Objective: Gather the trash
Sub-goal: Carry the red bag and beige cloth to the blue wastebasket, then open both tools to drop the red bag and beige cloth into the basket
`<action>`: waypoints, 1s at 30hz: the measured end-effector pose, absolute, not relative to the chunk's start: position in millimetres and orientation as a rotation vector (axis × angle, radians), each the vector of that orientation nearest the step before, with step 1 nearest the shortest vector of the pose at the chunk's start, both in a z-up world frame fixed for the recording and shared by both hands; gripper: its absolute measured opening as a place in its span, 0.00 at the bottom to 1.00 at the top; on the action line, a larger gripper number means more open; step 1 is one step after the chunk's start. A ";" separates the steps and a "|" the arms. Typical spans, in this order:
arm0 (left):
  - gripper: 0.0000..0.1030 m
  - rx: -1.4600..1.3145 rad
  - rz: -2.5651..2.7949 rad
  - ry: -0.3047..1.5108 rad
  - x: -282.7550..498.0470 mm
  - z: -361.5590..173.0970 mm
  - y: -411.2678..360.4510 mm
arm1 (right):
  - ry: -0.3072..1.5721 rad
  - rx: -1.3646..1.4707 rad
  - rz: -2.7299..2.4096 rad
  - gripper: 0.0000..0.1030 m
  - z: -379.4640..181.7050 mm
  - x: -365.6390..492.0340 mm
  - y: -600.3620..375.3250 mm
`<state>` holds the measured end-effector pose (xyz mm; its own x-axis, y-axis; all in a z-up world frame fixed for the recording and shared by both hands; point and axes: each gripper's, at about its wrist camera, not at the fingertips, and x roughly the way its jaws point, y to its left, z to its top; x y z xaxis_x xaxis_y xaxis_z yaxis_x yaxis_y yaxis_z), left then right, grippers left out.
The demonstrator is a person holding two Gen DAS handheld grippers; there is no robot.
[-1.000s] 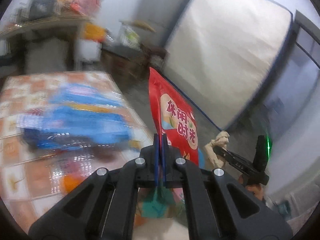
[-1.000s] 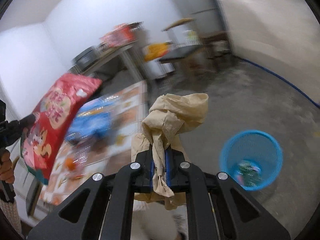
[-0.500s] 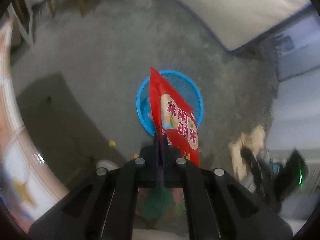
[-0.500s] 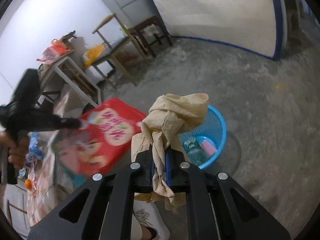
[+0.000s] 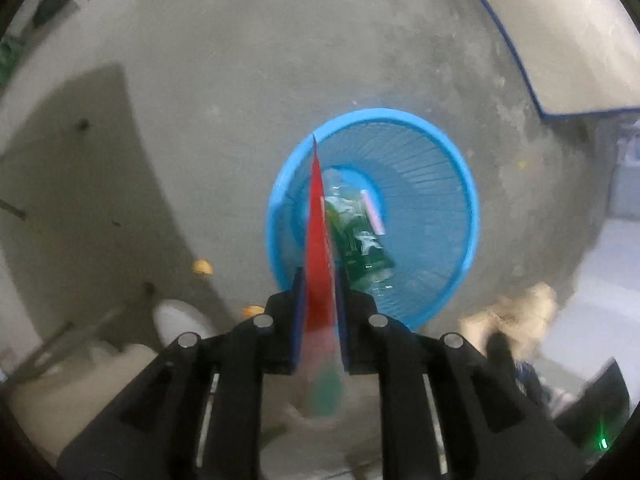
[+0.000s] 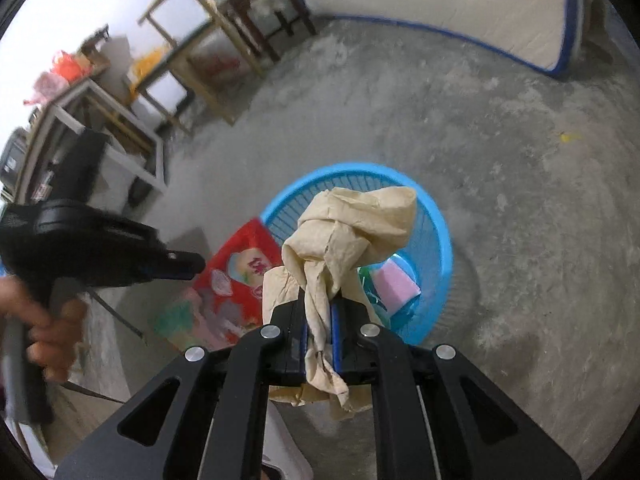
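Note:
My left gripper (image 5: 319,280) points down over a blue mesh trash basket (image 5: 440,184) on the concrete floor. Its jaws stand apart, and a red snack bag (image 5: 318,240) sits edge-on between them, its lower end blurred. In the right wrist view the bag (image 6: 236,280) hangs just below the left gripper's tip (image 6: 196,266), beside the basket's rim (image 6: 442,240). My right gripper (image 6: 320,312) is shut on crumpled brown paper (image 6: 352,232), held above the basket. A green bottle (image 5: 360,248) and a pink item (image 6: 396,284) lie inside the basket.
Wooden tables and stools (image 6: 208,40) stand at the back left. A mattress with blue edging (image 6: 460,8) leans on the far wall. Small orange scraps (image 5: 202,267) lie on the floor left of the basket. A white shoe (image 5: 176,320) is close below.
Both grippers swung from the table to above the basket. The left jaws have opened around the red bag, which has turned edge-on and blurs. The right still grips the paper.

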<state>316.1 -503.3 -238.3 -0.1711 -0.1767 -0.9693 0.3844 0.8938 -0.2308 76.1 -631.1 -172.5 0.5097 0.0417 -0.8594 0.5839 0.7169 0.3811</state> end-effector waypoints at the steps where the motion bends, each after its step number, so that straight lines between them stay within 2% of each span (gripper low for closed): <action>1: 0.19 0.138 -0.510 1.676 316.8 -239.0 -503.2 | 1.021 0.716 -0.360 0.09 -179.4 83.9 -634.4; 3: 0.27 0.109 -0.527 1.663 314.9 -235.1 -499.3 | 1.072 0.698 -0.346 0.09 -196.5 100.9 -641.2; 9: 0.37 0.014 -0.529 1.636 324.4 -201.6 -486.3 | 1.199 0.647 -0.322 0.09 -239.5 143.3 -649.0; 12: 0.42 -0.013 -0.571 1.593 328.3 -168.8 -480.3 | 1.243 0.645 -0.327 0.09 -257.4 156.9 -654.6; 17: 0.45 -0.041 -0.632 1.553 321.1 -118.0 -458.2 | 1.306 0.650 -0.314 0.09 -286.1 174.0 -654.0; 22: 0.55 -0.017 -0.743 1.467 299.3 -55.3 -424.0 | 1.367 0.618 -0.357 0.12 -313.0 186.2 -657.6; 24: 0.60 -0.013 -0.786 1.428 288.0 -29.2 -403.8 | 1.386 0.603 -0.367 0.25 -318.6 190.8 -661.0; 25: 0.60 -0.018 -0.799 1.417 283.6 -20.8 -393.7 | 1.396 0.602 -0.368 0.41 -320.6 193.6 -661.2; 26: 0.62 -0.026 -0.811 1.403 279.2 -10.9 -382.9 | 1.401 0.597 -0.373 0.52 -321.3 195.7 -663.1; 30: 0.66 -0.048 -0.842 1.315 259.0 22.8 -332.0 | 1.367 0.582 -0.374 0.61 -311.4 196.4 -669.0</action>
<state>259.0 -332.0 22.8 0.0096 -0.5647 -0.8253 0.5132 0.7111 -0.4806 196.4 -669.0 -311.4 0.1779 0.0817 -0.9807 0.5696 0.8041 0.1703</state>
